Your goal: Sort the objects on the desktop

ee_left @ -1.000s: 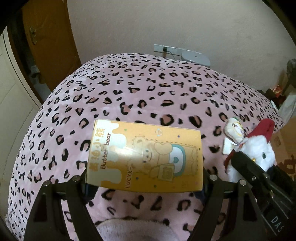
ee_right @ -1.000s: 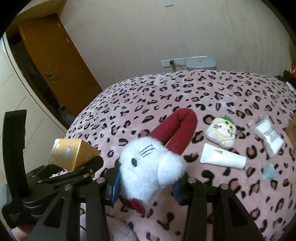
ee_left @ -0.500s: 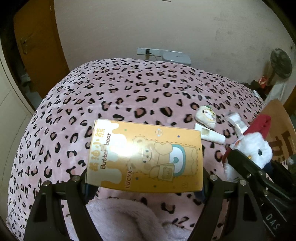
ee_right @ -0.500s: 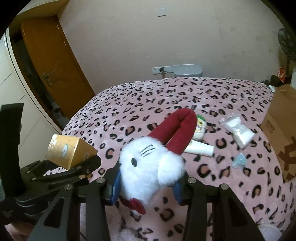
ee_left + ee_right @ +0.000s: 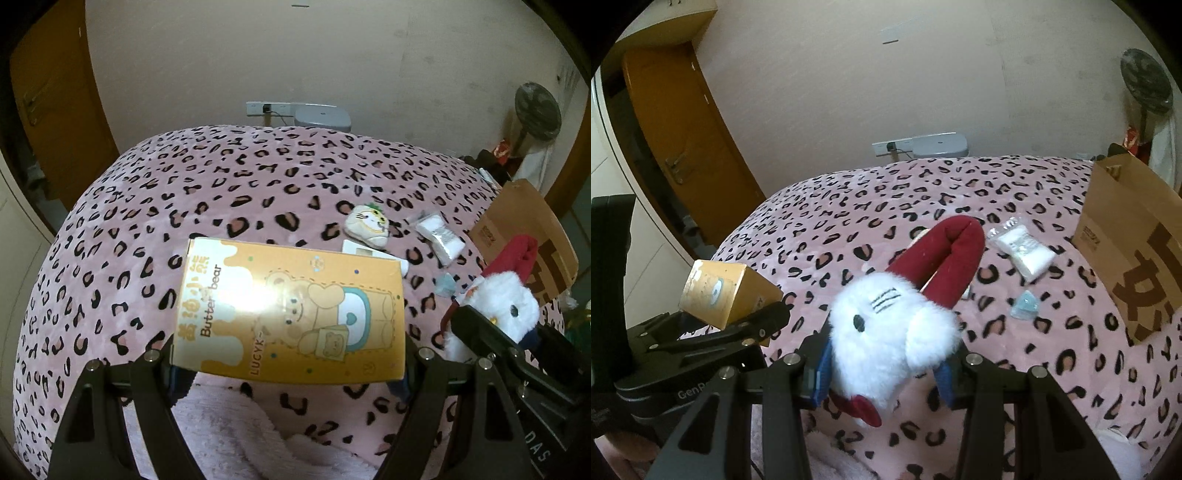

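both grippers loaded, neither item placed yet. left gripper [image 5: 288, 360] pinches the yellow butter bear box [image 5: 291, 310] across its long sides, jaws set wide to span it, box held flat and clear above the pink leopard blanket [image 5: 221, 184]. right gripper [image 5: 882, 365] squeezes the white plush toy [image 5: 886, 332] between its blue pads [image 5: 822, 369], the toy's red ears [image 5: 945, 258] pointing away from the camera

still lying loose on the blanket, right of centre: small round plush [image 5: 367, 225], white tube [image 5: 369, 253] partly hidden behind the box, clear packet of white stuff [image 5: 1023, 251], small pale blue piece [image 5: 1025, 304]. cardboard box [image 5: 1134, 236] stands open at the far right, likely the drop target; its inside is not visible, so cannot tell what has gone in already

judgement: early to mid task, two items in transit, at least four left

pose: both tools angled downward over the near part of the bed, side by side, left one just left of the right one, both lifted off the surface
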`<state>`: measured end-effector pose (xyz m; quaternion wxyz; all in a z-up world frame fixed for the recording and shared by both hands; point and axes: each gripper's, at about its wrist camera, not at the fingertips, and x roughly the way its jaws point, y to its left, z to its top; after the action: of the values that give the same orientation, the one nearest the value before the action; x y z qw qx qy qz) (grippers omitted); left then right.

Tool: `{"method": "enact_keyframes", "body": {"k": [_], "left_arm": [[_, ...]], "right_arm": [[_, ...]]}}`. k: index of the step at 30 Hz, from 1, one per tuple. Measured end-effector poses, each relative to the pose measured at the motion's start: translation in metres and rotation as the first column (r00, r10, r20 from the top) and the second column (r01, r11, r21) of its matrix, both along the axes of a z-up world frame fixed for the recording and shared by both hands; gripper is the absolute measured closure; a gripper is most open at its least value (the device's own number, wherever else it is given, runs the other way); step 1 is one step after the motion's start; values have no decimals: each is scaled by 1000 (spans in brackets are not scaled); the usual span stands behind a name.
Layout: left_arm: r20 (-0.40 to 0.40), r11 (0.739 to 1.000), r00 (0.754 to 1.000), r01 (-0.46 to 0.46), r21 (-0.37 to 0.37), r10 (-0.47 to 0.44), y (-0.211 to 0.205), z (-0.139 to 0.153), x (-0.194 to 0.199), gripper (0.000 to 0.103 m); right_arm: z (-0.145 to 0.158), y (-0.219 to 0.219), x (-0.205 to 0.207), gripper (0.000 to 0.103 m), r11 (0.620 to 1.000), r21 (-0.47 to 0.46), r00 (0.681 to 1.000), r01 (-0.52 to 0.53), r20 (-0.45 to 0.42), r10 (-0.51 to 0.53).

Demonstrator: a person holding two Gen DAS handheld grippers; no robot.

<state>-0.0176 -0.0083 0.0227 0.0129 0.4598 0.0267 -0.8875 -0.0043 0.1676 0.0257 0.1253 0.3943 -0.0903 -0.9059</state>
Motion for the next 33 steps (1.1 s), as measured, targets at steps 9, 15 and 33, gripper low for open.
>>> {"method": "enact_keyframes", "body": {"k": [9,15,33], "left_arm": [[-6,999,999,52,0,-52,25,6,3,21],[-14,997,997,77,9,-77,39,11,5,21],[-42,980,980,196,31,-195,86,20,12,21]], "right_arm": [[6,20,12,58,999,-5,999,43,-10,-43],[7,33,17,58,997,-4,997,74,-12,-74],[22,72,40,58,985,30,984,171,-51,-170]]}}
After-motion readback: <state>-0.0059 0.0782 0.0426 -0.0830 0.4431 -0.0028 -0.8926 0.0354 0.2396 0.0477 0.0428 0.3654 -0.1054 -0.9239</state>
